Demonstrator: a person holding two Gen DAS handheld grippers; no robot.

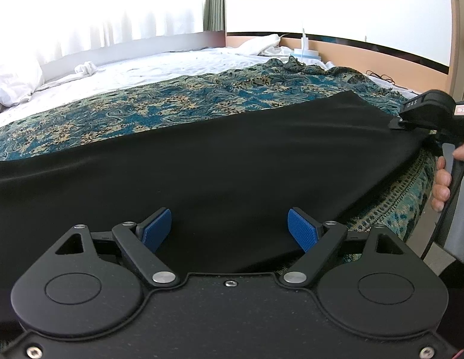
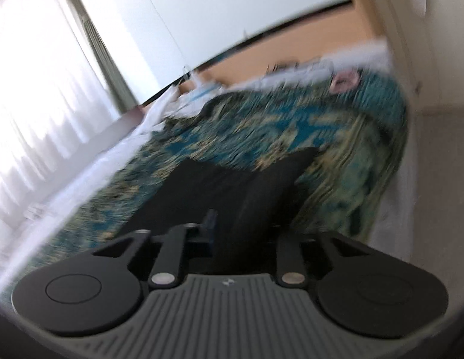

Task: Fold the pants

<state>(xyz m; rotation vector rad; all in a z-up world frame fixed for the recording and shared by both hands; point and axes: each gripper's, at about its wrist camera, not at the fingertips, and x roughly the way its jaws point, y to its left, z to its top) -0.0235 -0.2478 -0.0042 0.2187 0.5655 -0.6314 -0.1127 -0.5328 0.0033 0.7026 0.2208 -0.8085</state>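
Observation:
The black pants (image 1: 220, 164) lie stretched across a blue-green patterned bedspread on a bed. My left gripper (image 1: 230, 226) is open, its blue pads (image 1: 157, 224) spread wide just above the near edge of the pants, holding nothing. My right gripper (image 1: 401, 122) shows at the far right in the left wrist view, shut on the right end of the pants. In the blurred right wrist view the gripper (image 2: 241, 224) is shut on a bunch of the black cloth (image 2: 247, 182), which hides its right finger.
The patterned bedspread (image 1: 142, 104) covers the near half of the bed. White sheets (image 1: 160, 65) and a pillow (image 1: 13, 80) lie behind. A window with white curtains is at the back left. A peach wall and floor are on the right.

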